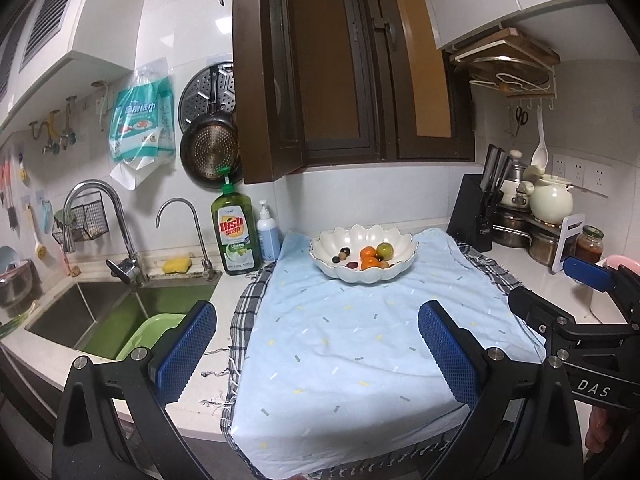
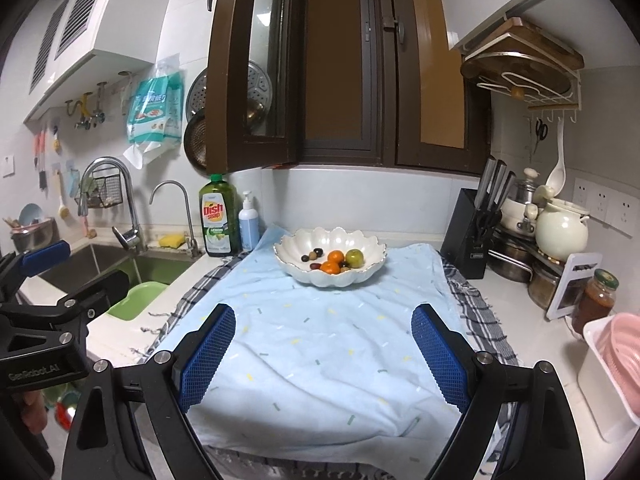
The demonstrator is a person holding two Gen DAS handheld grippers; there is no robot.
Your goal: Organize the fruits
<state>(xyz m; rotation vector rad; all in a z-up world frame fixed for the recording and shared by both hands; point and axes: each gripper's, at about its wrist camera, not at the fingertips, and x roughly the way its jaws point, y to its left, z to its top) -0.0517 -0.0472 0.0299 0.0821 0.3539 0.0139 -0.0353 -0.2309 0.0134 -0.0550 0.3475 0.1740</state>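
Observation:
A white scalloped bowl stands at the far end of a light blue cloth on the counter. It holds two oranges, a green apple and several small dark fruits. The right wrist view shows the bowl, the oranges, the apple and the dark fruits too. My left gripper is open and empty, well short of the bowl above the cloth's near half. My right gripper is open and empty, also short of the bowl.
A sink with a green basin lies left of the cloth. Dish soap and a pump bottle stand behind it. A knife block, pots, a jar and a pink strainer in a white tub crowd the right.

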